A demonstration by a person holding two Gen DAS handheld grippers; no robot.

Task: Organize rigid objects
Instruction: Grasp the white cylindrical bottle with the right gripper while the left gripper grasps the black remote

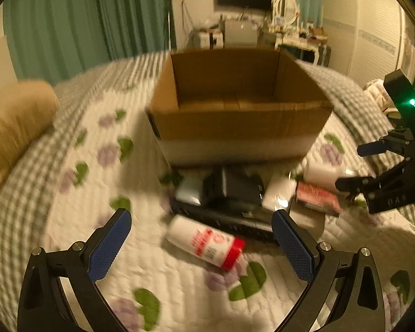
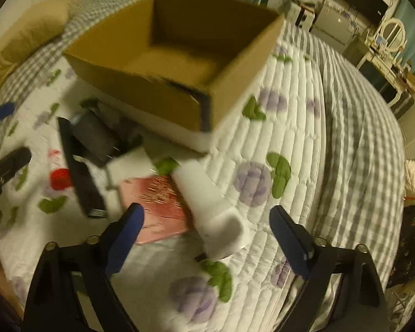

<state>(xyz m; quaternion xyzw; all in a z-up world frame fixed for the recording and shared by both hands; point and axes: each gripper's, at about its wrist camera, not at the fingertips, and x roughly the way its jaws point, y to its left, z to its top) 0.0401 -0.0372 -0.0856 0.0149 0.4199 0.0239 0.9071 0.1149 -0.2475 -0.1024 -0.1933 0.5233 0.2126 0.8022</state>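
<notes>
Both jaws wide, holding nothing.
Your right gripper (image 2: 204, 218) straddles the tube (image 2: 210, 207), long axis running away; left gripper (image 1: 202, 229) frames the bottle (image 1: 207, 242).

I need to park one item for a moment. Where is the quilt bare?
Bare quilt lies right of the brown cardboard box and the long white bottle, and left of the red-capped white bottle. The strip before the box is crowded.
</notes>
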